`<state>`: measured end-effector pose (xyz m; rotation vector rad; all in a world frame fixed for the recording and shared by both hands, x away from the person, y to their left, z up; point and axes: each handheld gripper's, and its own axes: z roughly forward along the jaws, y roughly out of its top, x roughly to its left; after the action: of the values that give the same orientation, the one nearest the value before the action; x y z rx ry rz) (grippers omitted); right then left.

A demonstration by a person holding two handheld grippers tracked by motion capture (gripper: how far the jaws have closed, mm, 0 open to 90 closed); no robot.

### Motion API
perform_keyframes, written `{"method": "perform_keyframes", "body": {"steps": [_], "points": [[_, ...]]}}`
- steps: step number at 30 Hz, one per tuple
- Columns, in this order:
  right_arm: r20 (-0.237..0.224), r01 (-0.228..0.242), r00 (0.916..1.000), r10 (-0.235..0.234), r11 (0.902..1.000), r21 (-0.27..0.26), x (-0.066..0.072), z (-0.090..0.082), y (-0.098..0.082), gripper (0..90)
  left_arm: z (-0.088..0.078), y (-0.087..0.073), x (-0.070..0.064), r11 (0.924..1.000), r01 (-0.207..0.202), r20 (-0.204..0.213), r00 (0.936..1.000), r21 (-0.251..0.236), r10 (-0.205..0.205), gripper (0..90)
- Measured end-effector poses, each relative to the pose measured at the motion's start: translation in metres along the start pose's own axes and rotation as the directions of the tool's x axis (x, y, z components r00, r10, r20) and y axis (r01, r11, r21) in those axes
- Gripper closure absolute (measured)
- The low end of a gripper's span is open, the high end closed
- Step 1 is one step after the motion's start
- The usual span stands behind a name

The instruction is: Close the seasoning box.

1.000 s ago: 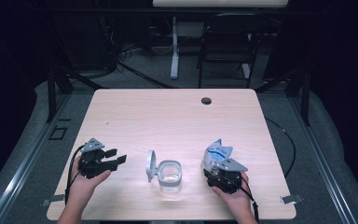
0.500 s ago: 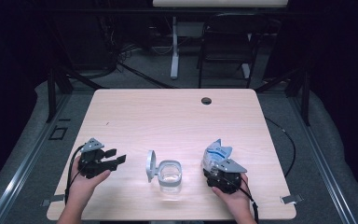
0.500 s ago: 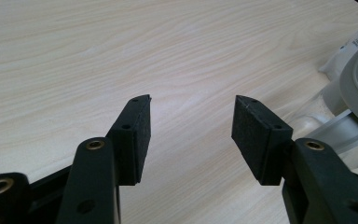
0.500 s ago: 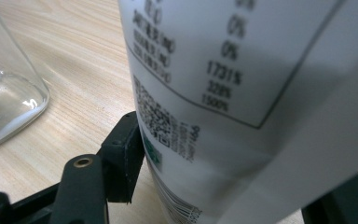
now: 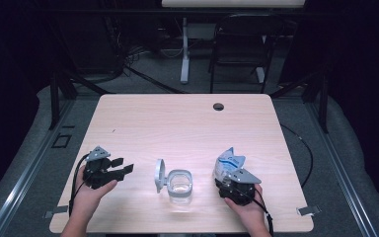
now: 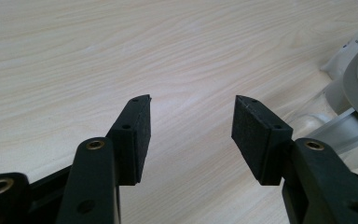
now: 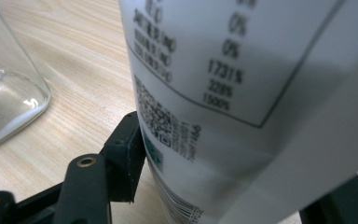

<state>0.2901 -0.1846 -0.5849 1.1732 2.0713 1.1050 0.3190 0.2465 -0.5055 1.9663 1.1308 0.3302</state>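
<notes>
On my bench (image 5: pixel 187 123) I count one clear glass jar (image 5: pixel 180 185) with one hinged lid (image 5: pixel 160 175) swung open at its left, and one white printed pouch (image 5: pixel 228 164). I hold two claws. My left claw (image 5: pixel 120 168) rests near the bench's front left, spread wide with nothing between its pads, well apart from the jar. My right claw (image 7: pixel 223 154) pinches the pouch, upright just right of the jar. Nothing has shifted since a second ago.
</notes>
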Motion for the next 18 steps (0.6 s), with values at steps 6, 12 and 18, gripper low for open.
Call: {"method": "perform_keyframes", "body": {"steps": [6, 12, 18], "points": [[-0.009, 0.005, 0.9999, -0.005, 1.0000, -0.003, -0.0004, 0.0000, 0.0002, 41.1, -0.0001, -0.0004, 0.0009, 1.0000, 0.003, 0.000, 1.0000, 0.003, -0.003, 47.9], [-0.008, 0.031, 0.9995, -0.031, 0.9995, 0.007, -0.0002, -0.0010, 0.0009, 41.5, -0.0003, -0.0006, 0.0017, 1.0000, 0.006, -0.004, 1.0000, -0.002, -0.006, 47.9], [-0.016, 0.033, 0.9993, -0.033, 0.9993, 0.019, -0.0013, -0.0014, 0.0025, 41.7, -0.0009, -0.0009, 0.0030, 0.9999, 0.010, -0.006, 0.9999, -0.008, -0.010, 47.9]]}}
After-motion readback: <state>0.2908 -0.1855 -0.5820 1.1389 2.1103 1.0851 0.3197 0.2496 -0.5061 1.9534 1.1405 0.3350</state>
